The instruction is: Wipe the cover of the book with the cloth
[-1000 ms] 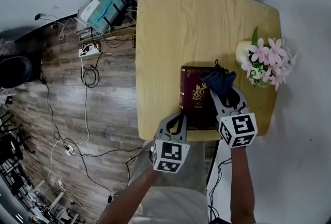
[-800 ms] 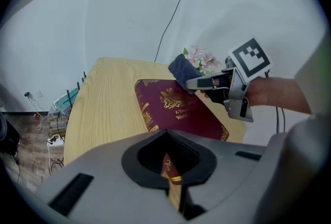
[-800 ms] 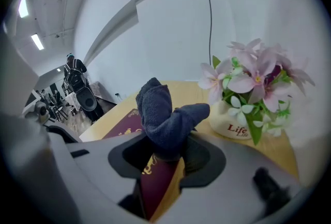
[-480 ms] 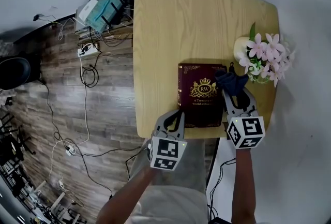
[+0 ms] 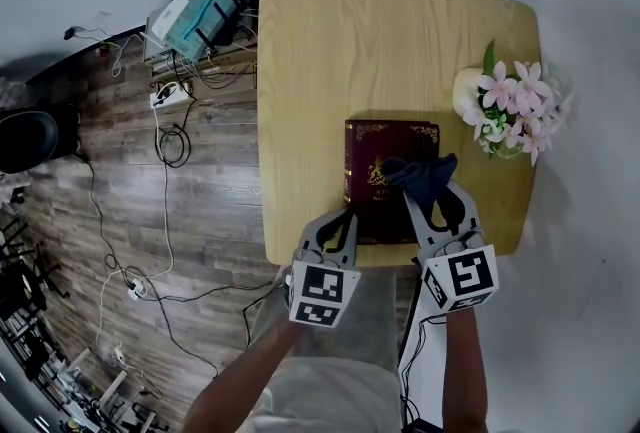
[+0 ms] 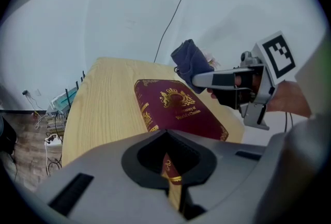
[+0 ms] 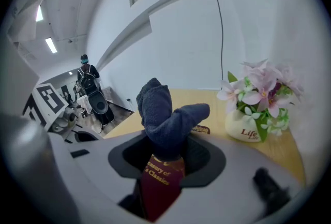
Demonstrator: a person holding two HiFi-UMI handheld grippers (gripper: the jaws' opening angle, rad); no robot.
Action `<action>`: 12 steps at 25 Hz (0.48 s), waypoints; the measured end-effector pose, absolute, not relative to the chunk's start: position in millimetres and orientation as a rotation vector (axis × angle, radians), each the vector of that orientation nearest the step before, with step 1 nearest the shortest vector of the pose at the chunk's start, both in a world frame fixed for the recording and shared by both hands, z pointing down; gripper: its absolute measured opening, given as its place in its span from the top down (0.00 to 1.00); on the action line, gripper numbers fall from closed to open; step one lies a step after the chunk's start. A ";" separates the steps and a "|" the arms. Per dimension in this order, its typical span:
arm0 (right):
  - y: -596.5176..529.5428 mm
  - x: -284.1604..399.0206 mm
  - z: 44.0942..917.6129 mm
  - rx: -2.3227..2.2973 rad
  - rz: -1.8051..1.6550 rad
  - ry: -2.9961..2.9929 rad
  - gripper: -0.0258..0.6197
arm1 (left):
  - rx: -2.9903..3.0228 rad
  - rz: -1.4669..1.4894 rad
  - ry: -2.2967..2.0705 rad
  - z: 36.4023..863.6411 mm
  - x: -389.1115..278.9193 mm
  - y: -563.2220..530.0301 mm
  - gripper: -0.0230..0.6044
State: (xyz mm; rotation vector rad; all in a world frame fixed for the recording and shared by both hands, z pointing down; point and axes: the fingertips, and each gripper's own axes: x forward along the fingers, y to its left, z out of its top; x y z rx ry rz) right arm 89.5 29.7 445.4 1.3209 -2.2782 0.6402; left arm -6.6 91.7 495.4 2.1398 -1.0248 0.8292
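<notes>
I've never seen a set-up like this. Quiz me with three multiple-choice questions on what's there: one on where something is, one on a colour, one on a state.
1. Where is the cloth?
A. On the floor
B. In the right tool, over the book
C. Hanging on the wall

2. What colour is the book's cover?
A. Green
B. White
C. Dark red with gold print

3. How does the book lie?
A. Closed, flat on the table
B. Open at the middle
C. Upright on its edge

Answers:
1 B: the right gripper view shows the jaws shut on the dark blue cloth, with the cover just beneath.
2 C: the left gripper view shows a dark red cover with a gold crest.
3 A: the head view shows the cover facing up on the wood.
</notes>
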 end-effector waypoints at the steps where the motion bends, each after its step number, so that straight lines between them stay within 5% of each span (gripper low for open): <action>1: 32.1 81.1 445.3 1.290 0.642 -2.302 0.71 | 2.139 0.824 -1.023 495.4 -6.8 91.7 0.95; 12: 48.5 9.4 450.5 0.991 0.686 -2.452 0.71 | 2.176 0.847 -1.006 494.7 -5.9 92.5 0.95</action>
